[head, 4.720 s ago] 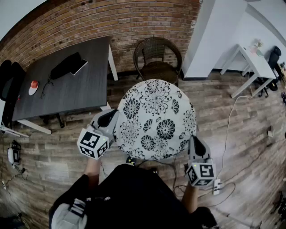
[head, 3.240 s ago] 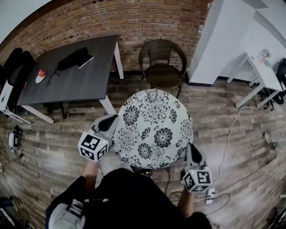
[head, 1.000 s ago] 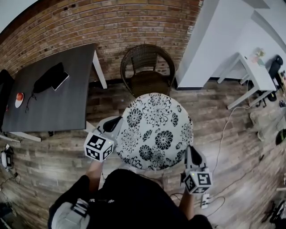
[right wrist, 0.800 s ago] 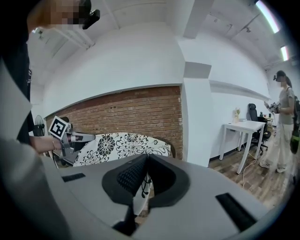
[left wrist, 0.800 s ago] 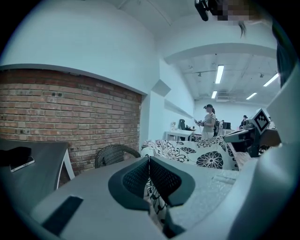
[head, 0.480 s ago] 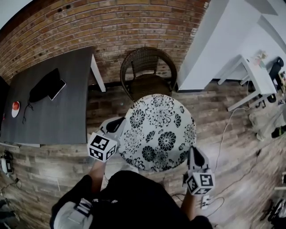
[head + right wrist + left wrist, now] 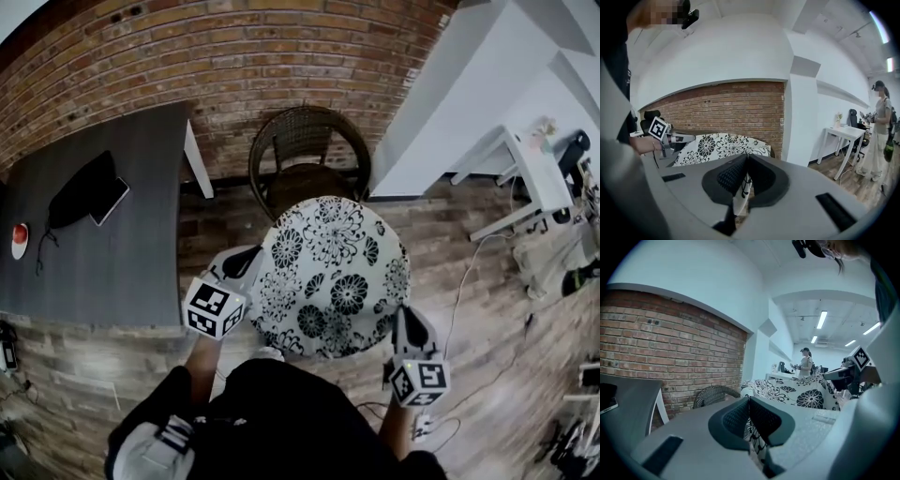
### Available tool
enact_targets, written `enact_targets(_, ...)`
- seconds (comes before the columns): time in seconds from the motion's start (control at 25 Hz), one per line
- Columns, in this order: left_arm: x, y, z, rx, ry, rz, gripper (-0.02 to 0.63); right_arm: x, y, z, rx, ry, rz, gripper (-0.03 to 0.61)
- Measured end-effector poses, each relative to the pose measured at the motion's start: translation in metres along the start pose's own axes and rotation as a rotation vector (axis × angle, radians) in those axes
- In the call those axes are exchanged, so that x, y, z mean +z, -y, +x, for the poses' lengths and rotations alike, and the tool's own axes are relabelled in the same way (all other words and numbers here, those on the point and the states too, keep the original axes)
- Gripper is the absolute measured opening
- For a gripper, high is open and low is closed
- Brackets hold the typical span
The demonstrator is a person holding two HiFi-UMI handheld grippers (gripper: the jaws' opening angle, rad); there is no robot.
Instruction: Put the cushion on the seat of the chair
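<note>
Black-and-white floral fabric of the round cushion [image 7: 330, 267] is nipped at opposite edges by the left gripper [image 7: 246, 262] and right gripper [image 7: 405, 324], both clamped on it, held between them short of the wicker chair [image 7: 307, 150] ahead; such thin edge grips could slip, or the cushion could snag the chair's arms.

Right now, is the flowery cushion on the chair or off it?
Off. The left gripper and right gripper, each shut on an edge, hold the cushion up in front of the wicker chair.
</note>
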State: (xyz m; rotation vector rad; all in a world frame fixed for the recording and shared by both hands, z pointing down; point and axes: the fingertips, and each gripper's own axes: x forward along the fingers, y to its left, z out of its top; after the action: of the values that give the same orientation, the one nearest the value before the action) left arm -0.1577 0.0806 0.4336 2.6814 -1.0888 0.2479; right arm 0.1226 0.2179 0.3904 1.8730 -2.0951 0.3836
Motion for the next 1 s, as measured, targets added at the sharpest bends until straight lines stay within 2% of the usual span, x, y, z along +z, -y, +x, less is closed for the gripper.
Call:
enact_targets(0.32,0.009,-0.03,0.019,-0.02,0.018,-0.025,0.005,0.023,-0.014,0.038,0.003,0.018,-0.032,0.012)
enact_targets(0.8,0.017,-0.034,0.039,-0.034,0.034,-0.031,0.005,0.029,0.0,0.046,-0.027,0.0,-0.051,0.012)
enact_targets(1.0,0.018,-0.043,0.037,0.011,0.036,-0.037,0.005,0.035,0.003,0.066,0.009,-0.003,-0.05,0.012)
